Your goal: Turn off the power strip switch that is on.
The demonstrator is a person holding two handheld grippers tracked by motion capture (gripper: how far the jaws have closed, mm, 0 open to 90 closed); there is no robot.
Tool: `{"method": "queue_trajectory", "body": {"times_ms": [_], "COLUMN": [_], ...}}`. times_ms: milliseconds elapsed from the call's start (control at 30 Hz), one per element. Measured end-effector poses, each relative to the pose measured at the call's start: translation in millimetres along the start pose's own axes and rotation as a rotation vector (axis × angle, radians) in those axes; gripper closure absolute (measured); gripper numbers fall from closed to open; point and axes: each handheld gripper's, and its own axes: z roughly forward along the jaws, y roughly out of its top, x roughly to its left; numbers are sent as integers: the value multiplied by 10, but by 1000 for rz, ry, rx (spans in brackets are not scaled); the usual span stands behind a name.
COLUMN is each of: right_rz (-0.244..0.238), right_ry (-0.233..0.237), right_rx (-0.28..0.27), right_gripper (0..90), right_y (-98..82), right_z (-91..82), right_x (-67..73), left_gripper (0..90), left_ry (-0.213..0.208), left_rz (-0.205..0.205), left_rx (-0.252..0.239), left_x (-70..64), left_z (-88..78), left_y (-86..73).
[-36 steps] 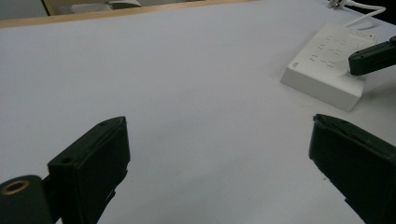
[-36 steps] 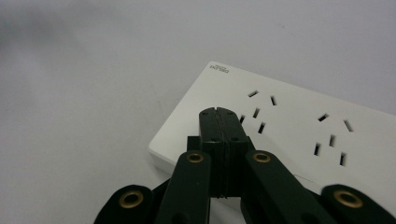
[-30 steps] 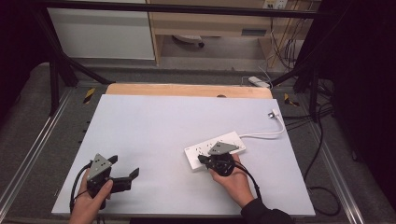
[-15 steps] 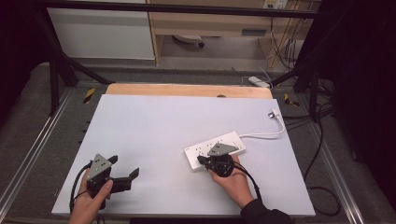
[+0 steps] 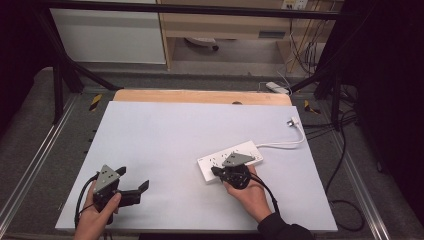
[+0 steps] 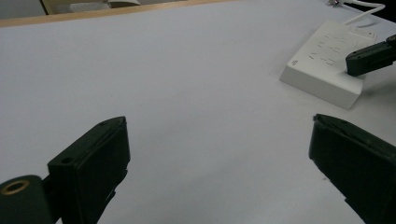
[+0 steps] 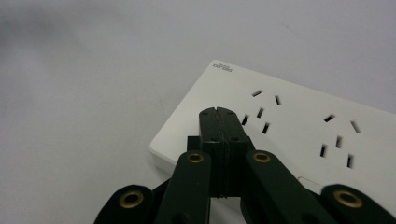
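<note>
Fingers of the right gripper pressed together over the power strip, left gripper apart at seven o'clock; a steady downward push looked wise.

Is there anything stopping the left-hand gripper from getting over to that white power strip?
Probably not. The left gripper has its jaws wide open, and only bare table lies between it and the power strip. The right gripper, jaws shut, sits over the strip's near end, so that end is taken.

Left gripper agape, right gripper closed.
</note>
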Motion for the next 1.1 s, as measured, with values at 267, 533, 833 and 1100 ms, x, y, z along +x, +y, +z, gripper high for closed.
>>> {"method": "queue_trajectory", "body": {"times_ms": [267, 533, 833, 1100], "right_rz": [0, 1, 5, 16], "right_ry": [2, -1, -2, -6], "right_rx": [0, -12, -37, -62], "right_gripper": [900, 900, 900, 900], "right_y": [2, 12, 30, 53], "right_z": [0, -18, -53, -100], "right_x": [-4, -8, -11, -33], "left_gripper": [55, 54, 54, 53], "left_ry": [1, 1, 3, 5], "left_rz": [-1, -1, -3, -11], "left_rx": [-1, -2, -7, -18], "left_x": [0, 4, 5, 12], "left_z": [-1, -2, -3, -10], "left_y": [1, 1, 4, 7]}}
